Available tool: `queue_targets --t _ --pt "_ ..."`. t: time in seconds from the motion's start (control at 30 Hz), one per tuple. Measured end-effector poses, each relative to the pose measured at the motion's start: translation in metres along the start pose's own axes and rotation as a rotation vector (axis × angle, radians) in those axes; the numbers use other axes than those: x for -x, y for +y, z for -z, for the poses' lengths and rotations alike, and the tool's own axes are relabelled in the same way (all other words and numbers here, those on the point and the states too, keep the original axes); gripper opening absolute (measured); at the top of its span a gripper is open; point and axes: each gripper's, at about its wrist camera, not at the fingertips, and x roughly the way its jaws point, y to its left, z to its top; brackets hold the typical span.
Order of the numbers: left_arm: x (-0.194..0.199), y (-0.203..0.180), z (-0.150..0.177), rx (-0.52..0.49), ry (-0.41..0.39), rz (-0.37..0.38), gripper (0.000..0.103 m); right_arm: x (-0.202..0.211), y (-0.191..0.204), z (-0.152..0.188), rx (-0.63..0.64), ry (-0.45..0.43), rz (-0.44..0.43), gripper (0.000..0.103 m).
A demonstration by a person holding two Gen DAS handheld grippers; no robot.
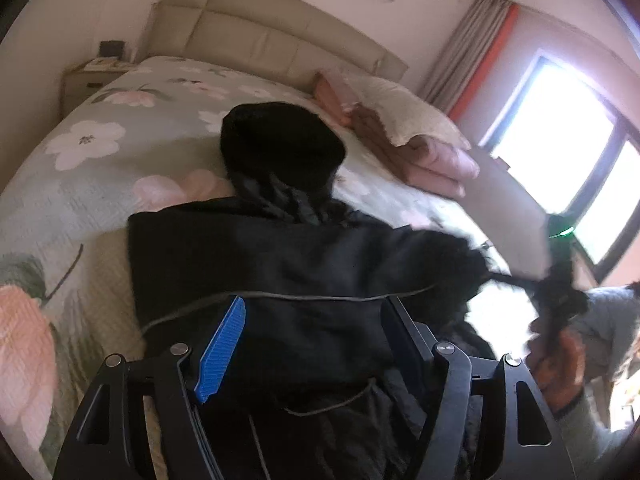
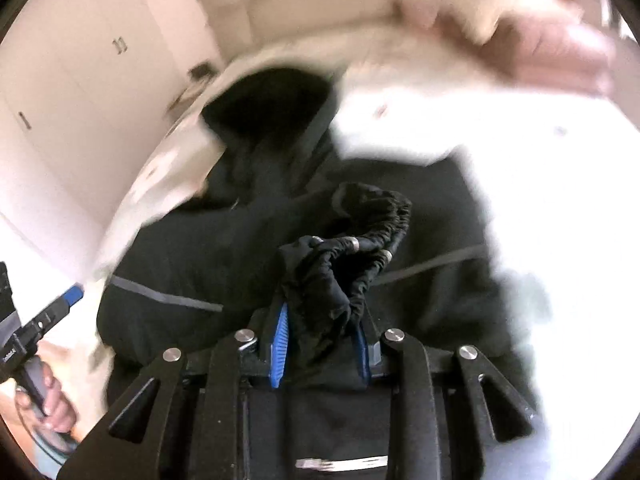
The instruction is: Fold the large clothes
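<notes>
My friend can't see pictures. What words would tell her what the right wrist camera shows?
The right gripper, with blue finger pads, is shut on the gathered elastic cuff of a big black hooded jacket spread on a bed. The jacket's hood points away from the camera. The left gripper shows at the left edge, and the background is blurry.

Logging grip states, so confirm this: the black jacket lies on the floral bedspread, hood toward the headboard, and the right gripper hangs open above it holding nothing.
One thing is wrong: the right gripper is not open and holding nothing. The right wrist view shows its blue pads shut on the jacket's elastic cuff. The black jacket does lie on the floral bedspread, hood toward the headboard.
</notes>
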Motion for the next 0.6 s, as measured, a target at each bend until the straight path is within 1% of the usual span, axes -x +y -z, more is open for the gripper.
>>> queue_targets --t 0.07,0.13,0.17,0.2,0.23,0.3,0.37,0.47,0.53,0.57,0.6 --pt "-0.022 -0.004 0.003 -0.019 0.045 -0.011 0.072 -0.001 -0.022 -0.009 -0.02 -0.005 -0.002 0.031" --pt "-0.057 -0.005 0.012 -0.025 0.134 -0.037 0.072 -0.018 -0.04 -0.012 -0.016 0.006 0.04 0.031" --pt "-0.069 -0.004 0.018 -0.025 0.171 -0.045 0.072 -0.034 -0.048 -0.01 -0.001 0.019 0.08 0.031" --pt "-0.081 -0.002 0.024 -0.024 0.209 -0.054 0.072 -0.048 -0.056 -0.006 0.007 0.05 0.098 0.031" --pt "-0.09 -0.001 0.032 -0.032 0.225 -0.068 0.071 -0.071 -0.063 0.0 0.003 0.109 0.108 0.031" --pt "-0.092 -0.004 0.037 -0.067 0.211 -0.095 0.072 -0.101 -0.073 0.013 -0.032 0.183 0.099 0.031" --pt "-0.091 -0.005 0.038 -0.077 0.217 -0.102 0.072 -0.108 -0.074 0.019 -0.04 0.18 0.096 0.031" --pt "-0.09 -0.008 0.033 -0.09 0.243 -0.112 0.072 -0.102 -0.074 0.016 -0.061 0.186 0.099 0.033" --pt "-0.081 -0.016 0.024 -0.108 0.219 -0.142 0.072 -0.089 -0.076 0.013 -0.067 0.188 0.1 0.04" --pt "-0.074 -0.02 0.017 -0.12 0.191 -0.146 0.072 -0.077 -0.073 0.009 -0.056 0.163 0.113 0.044" --pt "-0.063 -0.022 0.011 -0.132 0.151 -0.146 0.072 -0.059 -0.067 0.006 -0.034 0.114 0.134 0.052"
